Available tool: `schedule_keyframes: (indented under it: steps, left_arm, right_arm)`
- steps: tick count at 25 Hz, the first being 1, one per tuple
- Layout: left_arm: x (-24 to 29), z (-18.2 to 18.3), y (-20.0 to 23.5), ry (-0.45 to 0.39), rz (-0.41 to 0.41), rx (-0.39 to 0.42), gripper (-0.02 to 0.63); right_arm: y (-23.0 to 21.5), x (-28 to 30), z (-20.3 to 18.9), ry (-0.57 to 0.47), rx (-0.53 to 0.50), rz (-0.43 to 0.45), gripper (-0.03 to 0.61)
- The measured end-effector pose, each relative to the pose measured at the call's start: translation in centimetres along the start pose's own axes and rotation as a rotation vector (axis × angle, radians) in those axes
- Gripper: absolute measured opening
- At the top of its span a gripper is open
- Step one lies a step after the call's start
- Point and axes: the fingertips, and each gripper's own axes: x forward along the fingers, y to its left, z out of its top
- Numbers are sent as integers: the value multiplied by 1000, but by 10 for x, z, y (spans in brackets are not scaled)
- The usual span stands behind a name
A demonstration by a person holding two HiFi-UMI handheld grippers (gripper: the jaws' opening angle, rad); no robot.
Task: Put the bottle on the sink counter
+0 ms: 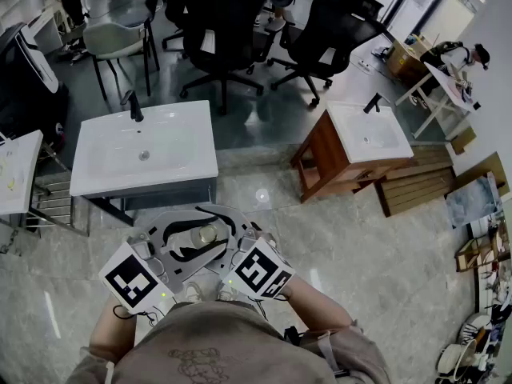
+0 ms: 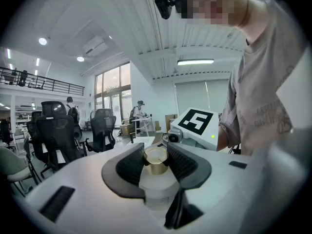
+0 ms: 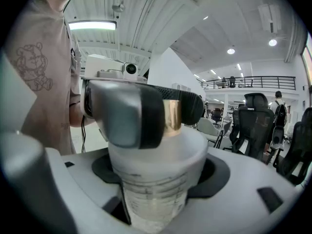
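Big white sink counter is right out in front of the person, and the bottle isn't on it. The bottle is up in the air just off the counter's near edge, caught between both grippers. The right gripper has its jaws spread wide and pressed against the frosted bottle body, and the left gripper is clamped on the little gold cap at the top.
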Motion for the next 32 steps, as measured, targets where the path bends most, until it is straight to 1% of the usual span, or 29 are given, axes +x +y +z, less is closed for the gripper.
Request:
schedule_keyframes:
  steps: [4,9,13,16,23,28,32]
  left_arm:
    - [-8,6,-10,-9,1,-10,152]
    - [-22,11,-13,-27,4,-1,152]
    - [-29,11,-15,-33,7,13,152]
    - [-31,9,-16,-32,13,9,152]
    - [-24,3,-15,-19,28,-8,152]
    - [-11,-1,-9,-2,46,-23,152]
    - [1,-3,-5,0,68,-11,152]
  right_arm:
    - [12,-5,7,1,0,3,324]
    - [21,0,16,12,-14,5,324]
    - [26,3,19,14,-24,3,324]
    - [28,4,18,15,-28,3,324]
    - [26,4,10,13,-18,21,324]
    - [16,1,2,2,-16,30,324]
    - [6,-3,-5,-2,-37,40,324]
